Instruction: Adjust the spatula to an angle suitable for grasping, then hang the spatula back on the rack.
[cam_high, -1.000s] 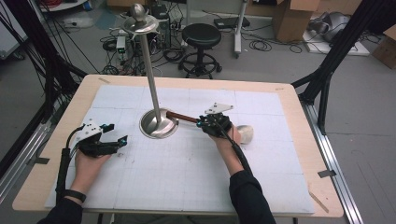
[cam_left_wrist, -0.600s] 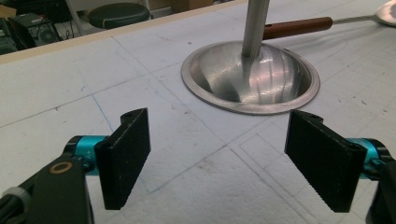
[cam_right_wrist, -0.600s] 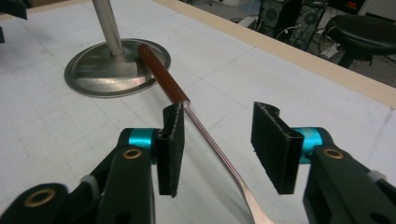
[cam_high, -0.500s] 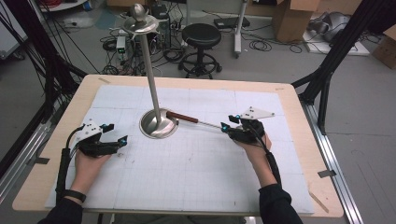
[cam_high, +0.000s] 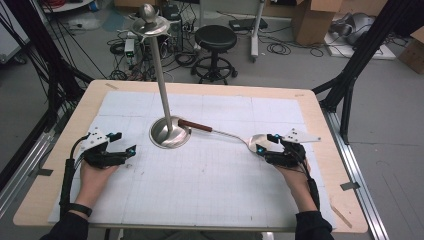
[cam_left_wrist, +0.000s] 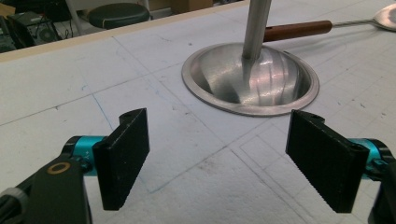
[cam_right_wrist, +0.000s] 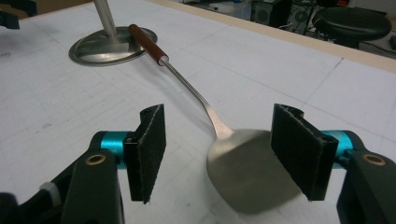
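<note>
A steel stand with a round base (cam_high: 170, 134) and a tall pole (cam_high: 162, 75) stands left of the mat's middle. A spatula lies on the mat, its brown handle (cam_high: 195, 125) against the base and its metal blade (cam_high: 252, 141) pointing right. My right gripper (cam_high: 267, 142) is at the blade with its jaws open. They have just been opening. In the right gripper view the blade (cam_right_wrist: 247, 172) lies between the pads (cam_right_wrist: 149, 144), untouched by them. My left gripper (cam_high: 125, 142) rests open at the left, and its jaws (cam_left_wrist: 229, 149) face the base (cam_left_wrist: 280, 88) with nothing between them.
A white gridded mat (cam_high: 210, 180) covers the wooden table (cam_high: 45, 195). Beyond the far edge are a black stool (cam_high: 215, 37), floor cables and cardboard boxes (cam_high: 312, 17). Black frame legs (cam_high: 350, 75) flank the table.
My right gripper has moved right along the spatula, from beside the stand's base to the blade, and its jaws have opened. The left gripper and the stand have kept still.
</note>
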